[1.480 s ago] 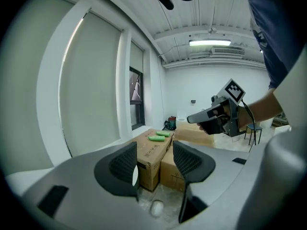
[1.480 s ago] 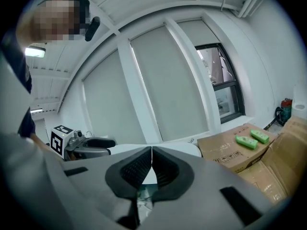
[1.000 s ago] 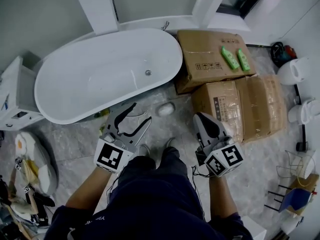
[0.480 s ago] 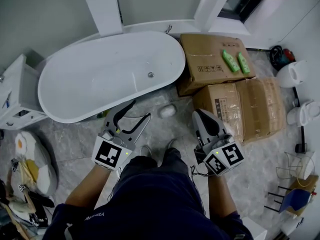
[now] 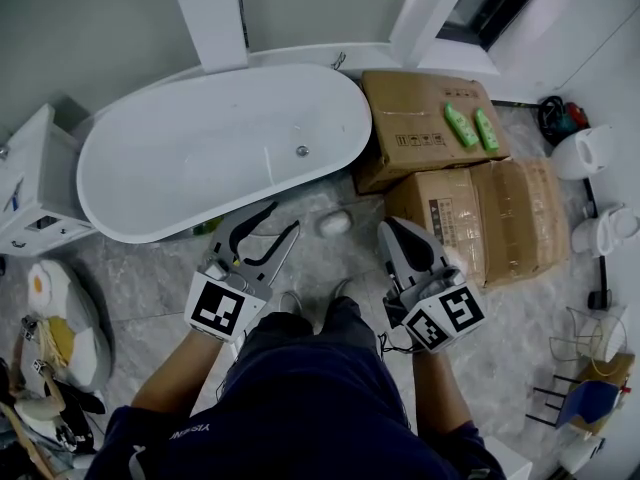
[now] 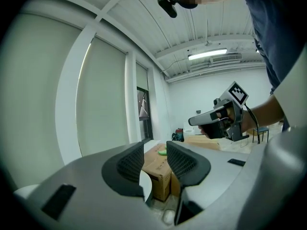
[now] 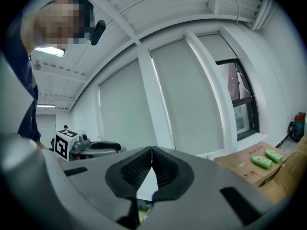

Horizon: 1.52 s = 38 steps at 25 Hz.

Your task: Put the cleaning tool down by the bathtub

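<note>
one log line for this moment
left gripper: jaws closing, empty | right gripper: jaws shut, empty | pale rounded cleaning tool: on floor beside white bathtub

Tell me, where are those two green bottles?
In the head view the green bottles lie side by side at upper right, on top of the cardboard box beside the bathtub and its right end.

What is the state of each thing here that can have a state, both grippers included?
left gripper: jaws apart, closing, nothing between them.
right gripper: jaws shut, empty.
bathtub: empty.
cardboard box: closed, two green bottles lying on it.
white round object: lying on the floor by the bathtub, unheld.
</note>
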Tool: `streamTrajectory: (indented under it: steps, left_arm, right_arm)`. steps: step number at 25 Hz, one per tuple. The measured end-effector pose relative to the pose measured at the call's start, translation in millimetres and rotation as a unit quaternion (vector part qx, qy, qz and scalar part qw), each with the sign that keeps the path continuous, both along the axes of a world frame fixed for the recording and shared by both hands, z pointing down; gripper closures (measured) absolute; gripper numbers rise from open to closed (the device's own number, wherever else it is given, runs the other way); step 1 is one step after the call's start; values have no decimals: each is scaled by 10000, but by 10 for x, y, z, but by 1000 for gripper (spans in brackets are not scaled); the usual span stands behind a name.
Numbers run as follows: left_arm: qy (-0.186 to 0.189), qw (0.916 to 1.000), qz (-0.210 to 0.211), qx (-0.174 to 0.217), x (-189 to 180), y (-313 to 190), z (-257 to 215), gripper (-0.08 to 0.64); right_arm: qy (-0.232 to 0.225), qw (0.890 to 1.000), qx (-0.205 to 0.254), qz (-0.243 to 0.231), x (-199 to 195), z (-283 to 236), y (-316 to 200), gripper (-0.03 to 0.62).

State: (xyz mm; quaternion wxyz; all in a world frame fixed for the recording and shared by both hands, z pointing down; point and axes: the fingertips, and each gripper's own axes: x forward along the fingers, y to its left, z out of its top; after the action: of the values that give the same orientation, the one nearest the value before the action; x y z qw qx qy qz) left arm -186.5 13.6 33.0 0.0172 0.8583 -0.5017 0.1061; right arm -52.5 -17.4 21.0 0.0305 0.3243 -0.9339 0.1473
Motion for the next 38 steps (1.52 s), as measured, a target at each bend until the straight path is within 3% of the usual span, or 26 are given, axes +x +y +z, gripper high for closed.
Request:
streamTrajectory:
  steps: [12,38]
  left_arm:
    - [82,9999,7,110,56,50,-96,483]
    - [191,9996,107,177,102,107,-194,529]
  right_arm:
    - [-8,10000,41,-86,-40,-49,82,584]
    - [16,9997,106,-196,-117,-104,189,588]
